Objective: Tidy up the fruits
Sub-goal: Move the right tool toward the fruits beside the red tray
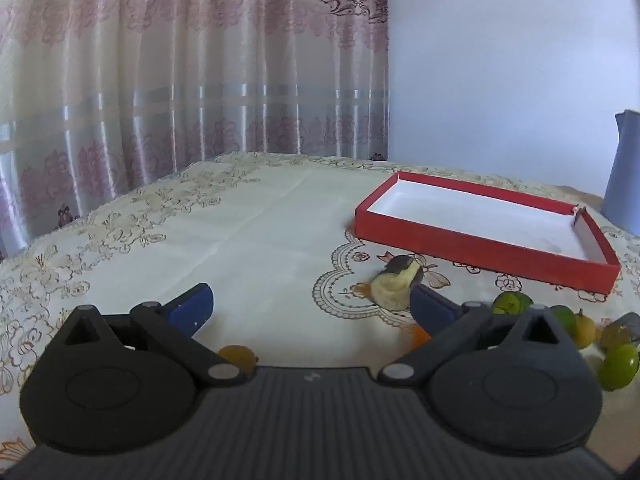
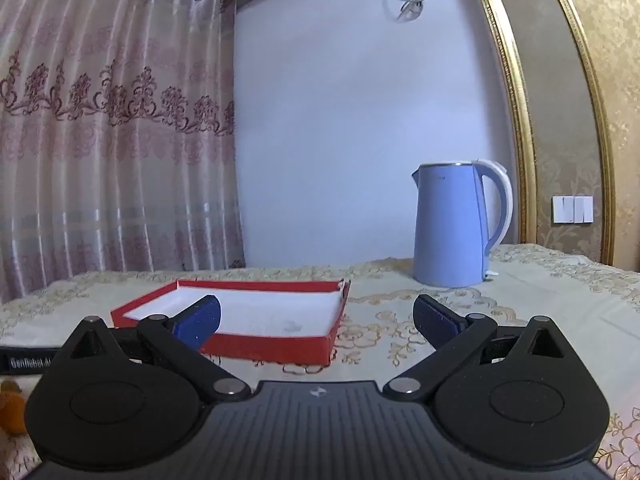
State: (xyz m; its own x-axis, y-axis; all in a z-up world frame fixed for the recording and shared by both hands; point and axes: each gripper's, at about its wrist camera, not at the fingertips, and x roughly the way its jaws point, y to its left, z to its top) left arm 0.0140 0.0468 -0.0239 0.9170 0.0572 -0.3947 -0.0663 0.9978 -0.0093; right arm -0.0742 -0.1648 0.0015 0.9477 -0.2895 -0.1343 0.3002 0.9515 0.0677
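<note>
A: Start at the left. The left gripper (image 1: pixel 312 304) hangs low over the surface (image 1: pixel 256 240), jaws spread wide with nothing between them. What should it go for?

B: I'd judge the banana piece (image 1: pixel 394 286), cut and dark at its tip, lying just ahead of the right-hand jaw. Slide sideways until it sits between the jaws, then close gently; it looks soft and could squash.

A: And the rest of the fruit?

B: An orange one (image 1: pixel 238 356) peeks out under the left gripper's body. Further right, green fruits (image 1: pixel 618 366) and a yellow one (image 1: pixel 585 332) cluster near the front edge of the surface, below the red tray (image 1: pixel 480 250).

A: The tray holds nothing?

B: No fruit shows in it; its white floor is bare in both views. It lies toward the far right of the surface, with a blue kettle (image 2: pixel 452 228) beyond.

A: The right gripper (image 2: pixel 316 320)?

B: Also wide open and holding nothing, facing the tray. Take the nearest fruits one at a time and lower each one in over the tray's low wall.
</note>
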